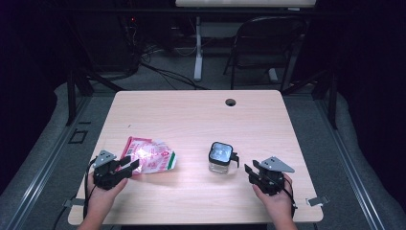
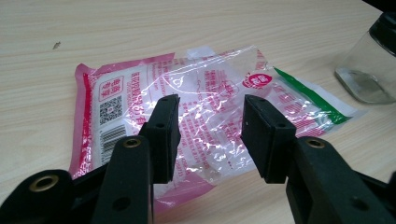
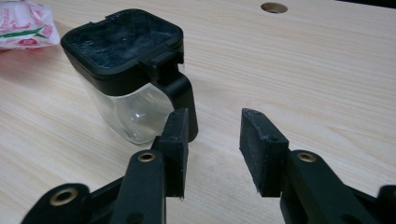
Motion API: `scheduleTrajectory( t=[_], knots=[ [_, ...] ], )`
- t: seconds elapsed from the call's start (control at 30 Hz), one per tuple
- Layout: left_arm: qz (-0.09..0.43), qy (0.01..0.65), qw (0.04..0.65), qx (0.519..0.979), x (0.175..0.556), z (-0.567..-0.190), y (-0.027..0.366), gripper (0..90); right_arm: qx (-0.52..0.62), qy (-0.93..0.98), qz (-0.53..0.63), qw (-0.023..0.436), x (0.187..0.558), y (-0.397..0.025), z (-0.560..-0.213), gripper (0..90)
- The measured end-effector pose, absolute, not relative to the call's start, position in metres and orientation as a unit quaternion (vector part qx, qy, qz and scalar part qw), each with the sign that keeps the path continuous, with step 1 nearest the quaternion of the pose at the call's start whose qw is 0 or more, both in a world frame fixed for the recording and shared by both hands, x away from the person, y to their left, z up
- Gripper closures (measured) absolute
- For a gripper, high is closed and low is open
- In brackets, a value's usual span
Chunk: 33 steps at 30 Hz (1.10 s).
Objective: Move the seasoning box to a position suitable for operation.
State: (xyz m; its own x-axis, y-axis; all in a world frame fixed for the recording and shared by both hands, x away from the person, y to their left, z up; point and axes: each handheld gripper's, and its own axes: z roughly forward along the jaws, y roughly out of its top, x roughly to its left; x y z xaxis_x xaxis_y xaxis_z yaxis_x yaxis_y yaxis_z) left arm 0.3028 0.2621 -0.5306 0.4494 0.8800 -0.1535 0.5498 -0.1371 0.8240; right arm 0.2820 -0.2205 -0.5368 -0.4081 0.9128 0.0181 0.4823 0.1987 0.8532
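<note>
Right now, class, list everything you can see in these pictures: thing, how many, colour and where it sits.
table: 1, light wood, centre; round hole near far edge
plastic packet: 1, pink and clear with a green stripe, flat on near left
jar: 1, clear with black lid and handle, upright right of the packet
folding chair: 1, black, beyond the table
left gripper: 1, black, open at the packet's near edge
right gripper: 1, black, open beside the jar's handle
hands: 2, near edge

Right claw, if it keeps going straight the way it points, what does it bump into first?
Probably the black handle of the clear jar. The open right claw points just past it, with bare table beyond, so depth makes this uncertain.
</note>
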Motion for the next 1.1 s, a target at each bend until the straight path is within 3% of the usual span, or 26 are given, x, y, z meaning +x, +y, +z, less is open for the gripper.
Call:
scheduleTrajectory(
  t=[0.7, 1.1],
  knots=[
    [0.186, 0.481, 0.442, 0.734, 0.301, -0.533, 0.261, 59.3, 0.474, 0.745, 0.407, 0.236, 0.284, -0.206, -0.541, 67.8],
    [0.189, 0.481, 0.445, 0.732, 0.295, -0.532, 0.263, 58.8, 0.48, 0.749, 0.394, 0.23, 0.299, -0.198, -0.55, 65.7]
  ],
)
